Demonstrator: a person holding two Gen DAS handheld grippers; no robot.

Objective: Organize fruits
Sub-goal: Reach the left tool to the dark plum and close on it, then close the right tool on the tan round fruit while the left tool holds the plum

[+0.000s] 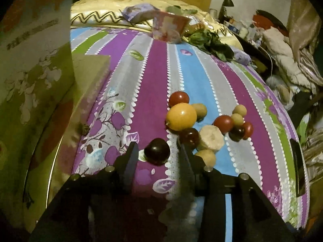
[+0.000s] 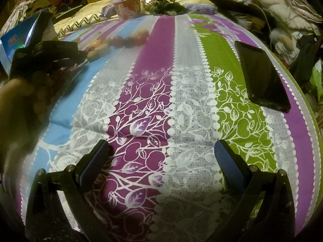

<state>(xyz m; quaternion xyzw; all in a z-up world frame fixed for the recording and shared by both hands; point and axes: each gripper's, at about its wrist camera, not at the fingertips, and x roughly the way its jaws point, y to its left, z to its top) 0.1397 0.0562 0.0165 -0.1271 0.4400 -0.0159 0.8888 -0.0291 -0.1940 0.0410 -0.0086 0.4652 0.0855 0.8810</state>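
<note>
A pile of fruit lies on the striped bedsheet (image 1: 153, 70): a big orange fruit (image 1: 180, 117), red tomatoes (image 1: 178, 98), a peeled banana piece (image 1: 211, 139) and small tan round fruits (image 1: 239, 111). A dark round plum (image 1: 157, 151) lies apart, just left of the pile. My left gripper (image 1: 156, 144) stands around this plum, with a small gap showing on each side, so the pads do not press it. My right gripper (image 2: 161, 149) is wide open over bare sheet with nothing between its fingers. From there the fruit pile (image 2: 121, 40) looks small, far to the upper left.
A tall printed box (image 1: 36, 70) stands at the left edge of the bed. A patterned cup (image 1: 170, 27) and leafy greens (image 1: 210, 42) sit at the far end. A black phone (image 2: 260, 74) lies on the right. A hand (image 2: 18, 100) shows at the left.
</note>
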